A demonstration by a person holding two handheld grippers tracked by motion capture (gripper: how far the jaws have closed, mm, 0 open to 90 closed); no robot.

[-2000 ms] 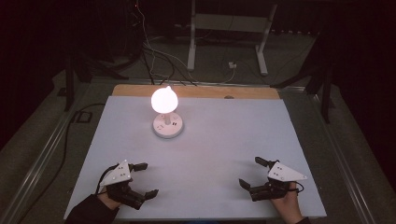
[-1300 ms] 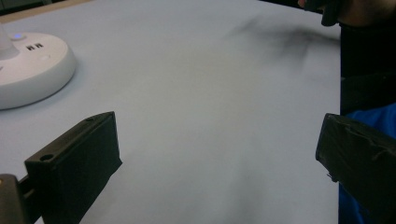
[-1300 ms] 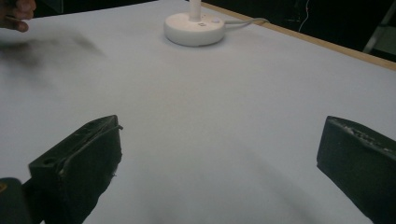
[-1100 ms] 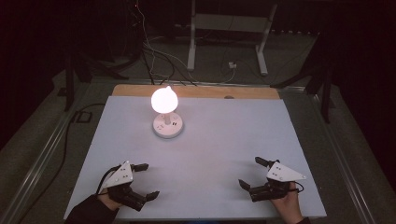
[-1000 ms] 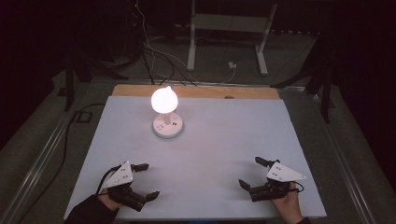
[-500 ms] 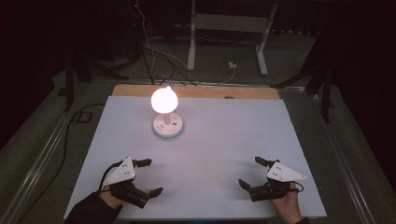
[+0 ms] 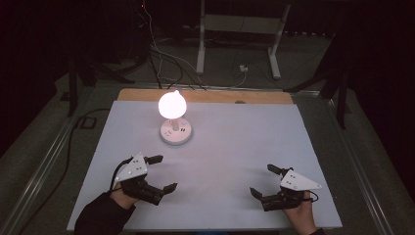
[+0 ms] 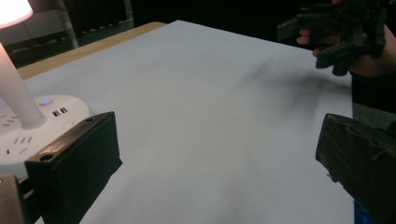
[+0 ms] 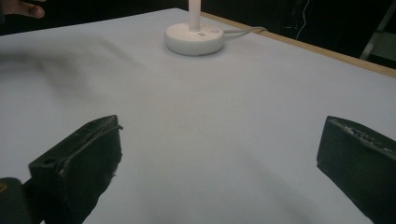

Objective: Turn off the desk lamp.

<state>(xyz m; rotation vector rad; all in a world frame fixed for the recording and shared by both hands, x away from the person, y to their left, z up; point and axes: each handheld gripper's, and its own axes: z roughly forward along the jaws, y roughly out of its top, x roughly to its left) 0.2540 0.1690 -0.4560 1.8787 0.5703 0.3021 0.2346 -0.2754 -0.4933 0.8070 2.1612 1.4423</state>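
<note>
The left tool (image 7: 163, 173) and the right tool (image 7: 263, 180), both with jaws wide apart and holding nothing, rest low at the near edge of the white worktop (image 7: 235, 142), well apart from each other, and farther back on the left stands the lit lamp (image 7: 173, 117) on its round white base.

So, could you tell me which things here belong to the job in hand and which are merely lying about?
Part of the job:
- lit lamp on its round white base
- left gripper, open
- right gripper, open

Just lying about:
- metal stand on the floor behind the table
- loose cables on the floor
</note>
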